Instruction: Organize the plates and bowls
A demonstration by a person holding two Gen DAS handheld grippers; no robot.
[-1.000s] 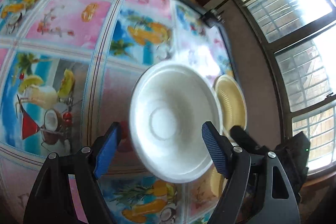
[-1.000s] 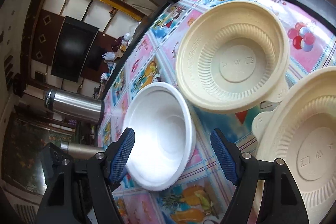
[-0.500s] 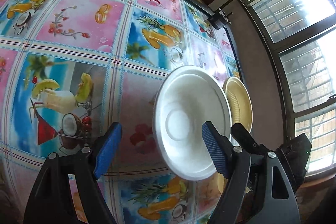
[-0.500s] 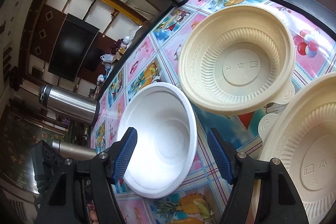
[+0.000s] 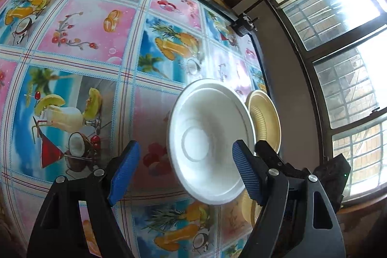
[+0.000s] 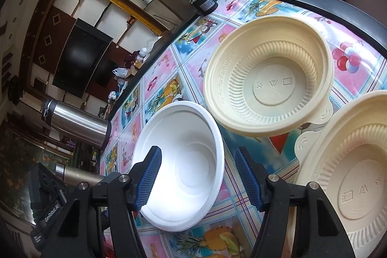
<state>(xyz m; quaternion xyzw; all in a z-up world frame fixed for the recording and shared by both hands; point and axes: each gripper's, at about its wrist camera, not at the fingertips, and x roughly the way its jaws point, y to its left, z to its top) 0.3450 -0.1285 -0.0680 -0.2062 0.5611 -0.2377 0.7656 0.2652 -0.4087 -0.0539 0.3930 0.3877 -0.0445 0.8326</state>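
My right gripper gapes around the white foam bowl's near rim; cream bowls crowd its right. My left gripper gapes too, open worktop ahead-left.

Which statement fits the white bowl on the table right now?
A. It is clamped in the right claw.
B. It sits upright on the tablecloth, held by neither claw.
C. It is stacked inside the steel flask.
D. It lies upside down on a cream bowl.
B: the white bowl rests open side up on the patterned tablecloth, and both the right claw and left claw are open around it without gripping.
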